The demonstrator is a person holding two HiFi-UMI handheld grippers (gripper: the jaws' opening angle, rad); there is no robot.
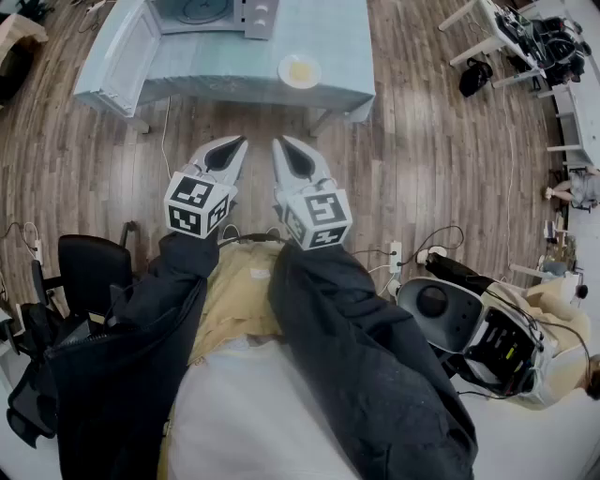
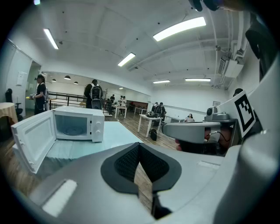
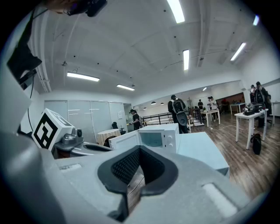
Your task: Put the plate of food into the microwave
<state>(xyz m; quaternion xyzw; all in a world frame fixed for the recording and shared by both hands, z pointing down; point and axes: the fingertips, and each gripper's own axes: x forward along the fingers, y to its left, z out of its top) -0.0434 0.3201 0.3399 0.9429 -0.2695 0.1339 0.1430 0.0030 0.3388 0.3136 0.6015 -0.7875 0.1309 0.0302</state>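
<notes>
A white plate of yellow food sits near the front edge of the table, which has a light blue cloth. The white microwave stands at the back of the table with its door swung open to the left. It also shows in the left gripper view as microwave and in the right gripper view as microwave. My left gripper and right gripper hang side by side over the floor, short of the table. Both are shut and hold nothing. The plate is hidden in both gripper views.
Wooden floor lies between me and the table. A black office chair stands at my left and a white machine with cables at my right. More tables and bags are at the far right. People stand in the room's background.
</notes>
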